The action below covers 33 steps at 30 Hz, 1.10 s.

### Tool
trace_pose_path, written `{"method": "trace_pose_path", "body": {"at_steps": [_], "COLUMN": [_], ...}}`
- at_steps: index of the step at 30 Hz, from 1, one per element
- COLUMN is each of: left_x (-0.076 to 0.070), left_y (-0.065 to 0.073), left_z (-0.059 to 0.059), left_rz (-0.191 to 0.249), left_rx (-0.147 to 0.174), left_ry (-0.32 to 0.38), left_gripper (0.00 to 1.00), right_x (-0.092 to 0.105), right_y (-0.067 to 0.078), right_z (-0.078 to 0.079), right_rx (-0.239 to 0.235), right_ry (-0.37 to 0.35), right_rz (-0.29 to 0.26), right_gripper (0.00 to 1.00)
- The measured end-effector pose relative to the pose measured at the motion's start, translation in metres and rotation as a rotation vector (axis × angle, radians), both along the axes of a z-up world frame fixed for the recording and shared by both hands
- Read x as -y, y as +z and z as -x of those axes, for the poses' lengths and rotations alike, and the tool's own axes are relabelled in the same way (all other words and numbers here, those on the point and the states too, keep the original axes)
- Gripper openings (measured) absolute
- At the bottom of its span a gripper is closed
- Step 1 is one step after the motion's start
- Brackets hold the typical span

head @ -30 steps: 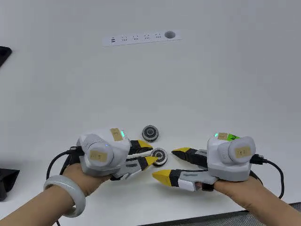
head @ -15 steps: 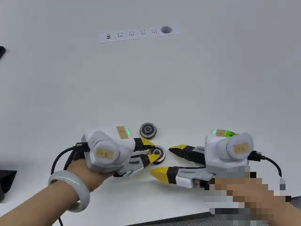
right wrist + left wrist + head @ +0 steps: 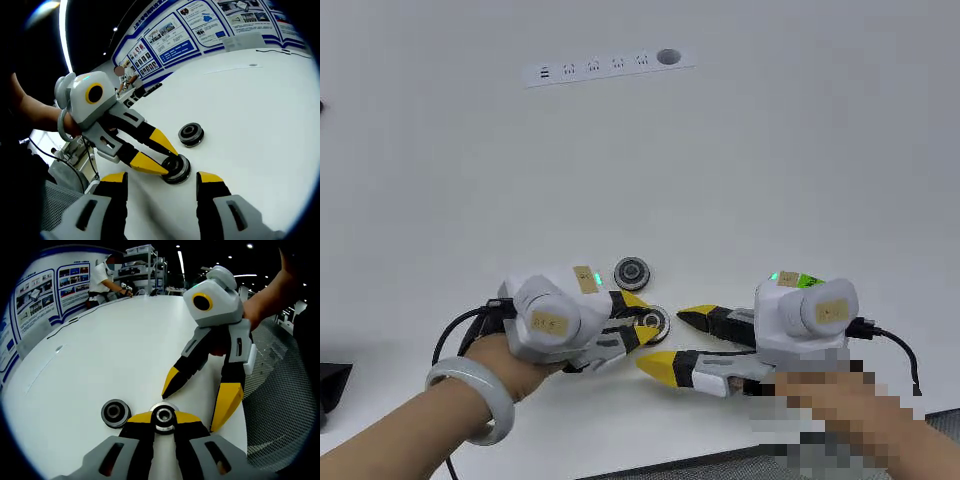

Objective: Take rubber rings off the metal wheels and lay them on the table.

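The left gripper [image 3: 641,317] jaws pinch a wheel [image 3: 176,168] on the worktop [image 3: 770,180]. The right gripper [image 3: 661,339] jaws gape wide, pointing at it.

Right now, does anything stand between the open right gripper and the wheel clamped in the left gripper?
Nothing visible does: only bare table lies between the right gripper and the clamped wheel in the left gripper. The second wheel sits aside.
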<state>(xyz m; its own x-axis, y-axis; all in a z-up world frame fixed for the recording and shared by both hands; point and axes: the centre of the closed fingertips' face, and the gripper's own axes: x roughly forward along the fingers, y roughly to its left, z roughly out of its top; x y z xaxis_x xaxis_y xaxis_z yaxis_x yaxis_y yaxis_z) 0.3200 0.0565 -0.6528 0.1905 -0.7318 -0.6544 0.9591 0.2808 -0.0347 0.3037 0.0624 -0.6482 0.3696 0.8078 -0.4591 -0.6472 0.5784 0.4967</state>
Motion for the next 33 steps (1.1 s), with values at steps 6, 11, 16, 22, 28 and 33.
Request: {"method": "trace_pose_path", "body": {"at_steps": [6, 11, 16, 22, 28, 33], "left_x": [0.0, -0.001, -0.001, 0.0, -0.001, 0.0], "left_y": [0.0, 0.0, 0.0, 0.0, 0.0, 0.0], "left_z": [0.0, -0.001, -0.001, -0.001, -0.002, -0.002], "left_rz": [-0.004, 0.004, 0.012, 0.013, 0.017, 0.024], "left_rx": [0.002, -0.005, -0.006, -0.006, -0.007, -0.01], "left_ry": [-0.015, -0.013, -0.006, -0.005, -0.008, -0.005], "left_gripper": [0.14, 0.13, 0.13, 0.13, 0.13, 0.13], "right_x": [0.0, 0.002, 0.003, 0.001, 0.003, 0.004], "right_y": [0.002, 0.002, 0.006, 0.006, 0.006, 0.012], "right_z": [-0.002, -0.004, -0.008, -0.006, -0.006, -0.009], "right_rx": [-0.012, -0.028, -0.048, -0.08, -0.108, -0.135], "right_ry": [-0.019, -0.031, -0.057, -0.053, -0.06, -0.09], "right_rz": [-0.026, -0.044, -0.079, -0.103, -0.129, -0.192], "right_gripper": [0.56, 0.55, 0.53, 0.5, 0.48, 0.47]}}
